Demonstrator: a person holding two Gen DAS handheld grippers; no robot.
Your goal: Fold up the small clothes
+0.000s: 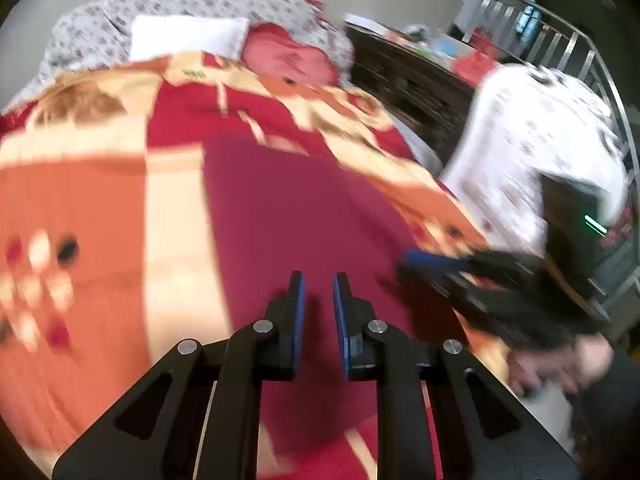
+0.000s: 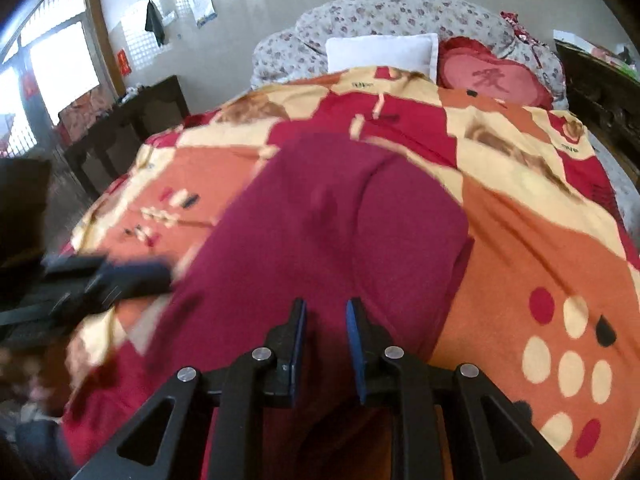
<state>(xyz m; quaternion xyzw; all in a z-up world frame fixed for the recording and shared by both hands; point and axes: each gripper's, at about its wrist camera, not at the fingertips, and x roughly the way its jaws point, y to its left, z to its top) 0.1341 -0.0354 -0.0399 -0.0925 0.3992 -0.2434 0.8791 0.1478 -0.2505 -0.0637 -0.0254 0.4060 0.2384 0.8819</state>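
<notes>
A dark maroon garment [image 2: 340, 232] lies flat on the patterned bedspread [image 2: 540, 240], with a curved fold line down its middle. It also shows in the left wrist view [image 1: 288, 216]. My left gripper [image 1: 319, 280] hovers over the garment's near part, jaws slightly apart and empty. My right gripper [image 2: 326, 306] hovers over the garment's near edge, jaws slightly apart and empty. The right gripper shows blurred in the left wrist view [image 1: 416, 260], and the left gripper blurred in the right wrist view [image 2: 160, 276].
A white pillow [image 2: 382, 52], a red heart cushion [image 2: 492, 76] and a floral quilt [image 2: 400, 12] lie at the bed's head. Dark wooden furniture [image 2: 128, 128] stands left of the bed. A metal rail [image 1: 560, 40] and a dark cabinet [image 1: 408, 84] stand on the right.
</notes>
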